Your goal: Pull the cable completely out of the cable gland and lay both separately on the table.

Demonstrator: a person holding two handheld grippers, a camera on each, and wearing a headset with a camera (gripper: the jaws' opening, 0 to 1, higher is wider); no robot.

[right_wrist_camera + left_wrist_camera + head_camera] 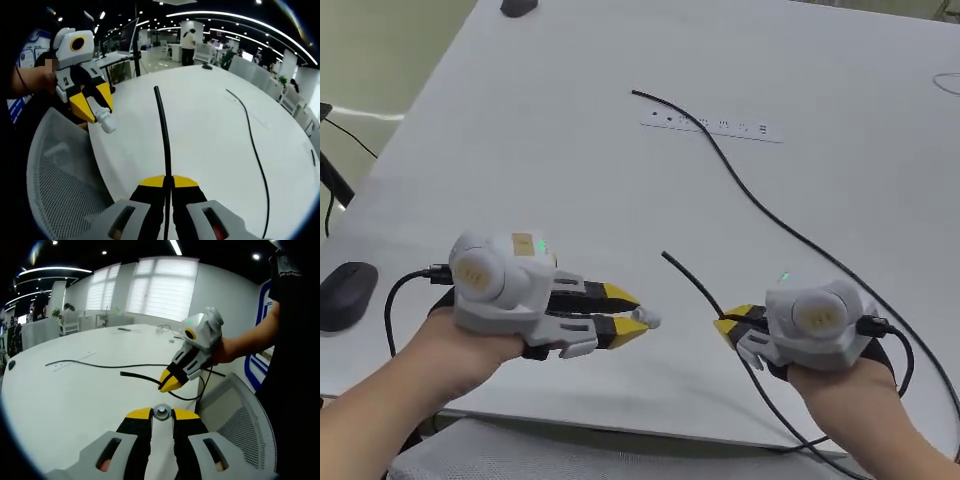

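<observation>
The small grey cable gland (645,319) is pinched between the yellow tips of my left gripper (638,312), above the table's near edge. From the left gripper view I look into the gland's round bore (162,412); no cable passes through it. My right gripper (724,323) is shut on the black cable (688,280), whose free end sticks out past the tips toward the table's middle. In the right gripper view the cable (163,130) runs straight up from the closed tips, and the gland (106,121) hangs apart from it at the left. A clear gap separates gland and cable.
A second long black cable (760,205) runs diagonally across the white table (570,180), passing a white power strip (715,126). A black mouse (346,292) lies at the left edge. A grey mesh chair (240,425) stands below the near edge.
</observation>
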